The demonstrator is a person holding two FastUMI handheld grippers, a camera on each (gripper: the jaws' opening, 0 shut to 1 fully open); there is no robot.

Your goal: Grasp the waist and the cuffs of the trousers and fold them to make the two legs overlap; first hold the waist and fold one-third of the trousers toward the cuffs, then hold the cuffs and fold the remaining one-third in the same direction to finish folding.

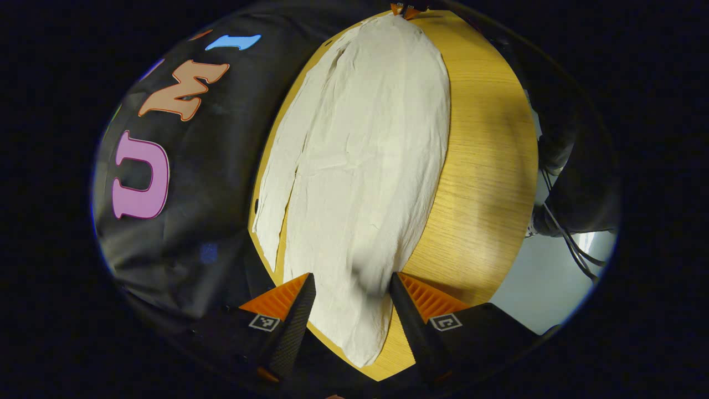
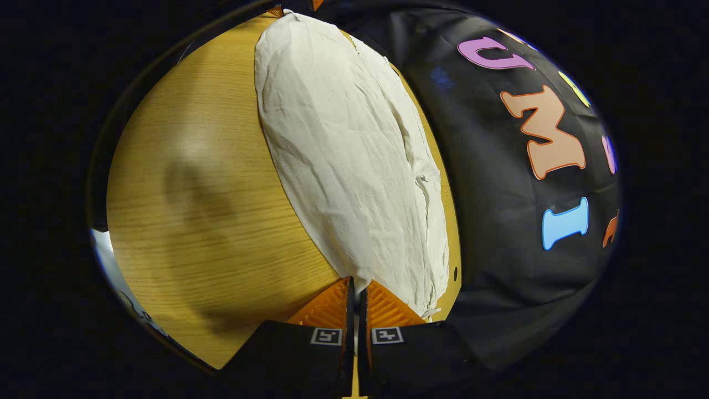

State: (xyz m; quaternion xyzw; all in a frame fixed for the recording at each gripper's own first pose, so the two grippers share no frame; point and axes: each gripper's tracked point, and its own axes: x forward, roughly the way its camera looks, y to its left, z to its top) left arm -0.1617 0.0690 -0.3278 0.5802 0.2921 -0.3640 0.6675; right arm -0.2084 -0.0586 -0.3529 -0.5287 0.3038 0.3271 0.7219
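With the trousers [image 1: 360, 166] lying lengthwise on the surface [image 1: 482, 166], legs nearly overlapped, my left tool [image 1: 350, 288] gapes wide over one end and my right tool [image 2: 355, 291] looks nearly closed at the other end's edge, so I'd grip deep before lifting.

The left gripper [image 1: 352, 285] is hovering with its two fingers spread wide apart, pointing down and forward over the near end of the trousers [image 1: 360, 166]; nothing is being pinched between them, and whether the fingertips are touching the cloth cannot be told. In the same view, the tips of the other gripper are peeking in at the far end of the cloth. The right gripper [image 2: 355, 288] is holding its fingers drawn together with only a thin slit between them, the tips sitting at the near edge of the trousers [image 2: 349, 160], seemingly nipping the fabric.
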